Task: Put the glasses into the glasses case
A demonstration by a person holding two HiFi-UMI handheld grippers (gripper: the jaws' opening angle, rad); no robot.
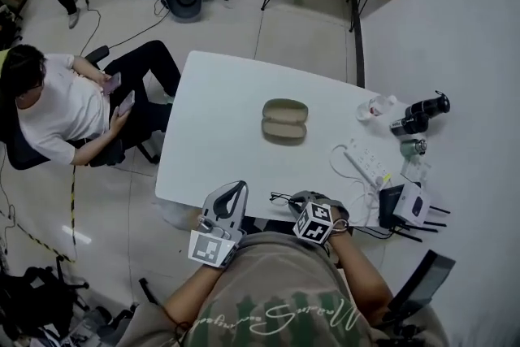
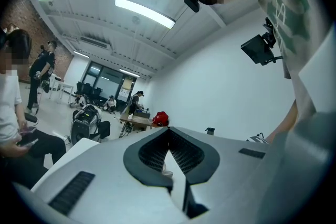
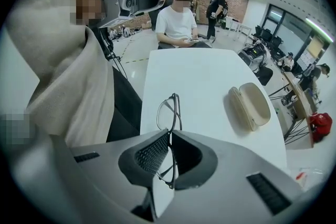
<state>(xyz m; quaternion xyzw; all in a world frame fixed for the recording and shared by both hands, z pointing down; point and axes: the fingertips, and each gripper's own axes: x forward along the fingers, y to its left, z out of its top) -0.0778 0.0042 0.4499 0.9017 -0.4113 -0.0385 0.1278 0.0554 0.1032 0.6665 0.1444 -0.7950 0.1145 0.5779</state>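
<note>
Now, the glasses (image 3: 169, 112): thin dark frame, standing on edge, grasped at the middle of the frame; one lens sticks out ahead of the jaws, the other sits back between them. In the head view the glasses (image 1: 280, 197) are at the near edge of the table; I cannot tell if they touch it.
Right hand-held gripper (image 3: 169, 134): clenched on the glasses, both jaws pressing the frame from its two sides. In the head view this right hand-held gripper (image 1: 296, 199) lies low at the near table edge, pointing to the person's left.
Glasses case (image 1: 284, 120): open, with both beige halves facing up and nothing inside, near the middle of the table. It is well apart from the glasses. In the right gripper view the glasses case (image 3: 251, 105) is ahead and to the right of the jaws.
Left hand-held gripper (image 2: 169, 131): jaw tips pressed together, holding nothing, aimed upward toward the room and ceiling. In the head view the left hand-held gripper (image 1: 234, 193) is just beside the near table edge, left of the glasses.
Table (image 1: 219, 126): white, with rounded corners.
Power strip (image 1: 370, 162): white, on the right part of the table, with its cable curling beside it.
Seated person (image 1: 57, 106): white shirt, on a chair left of the table, holding a phone.
</note>
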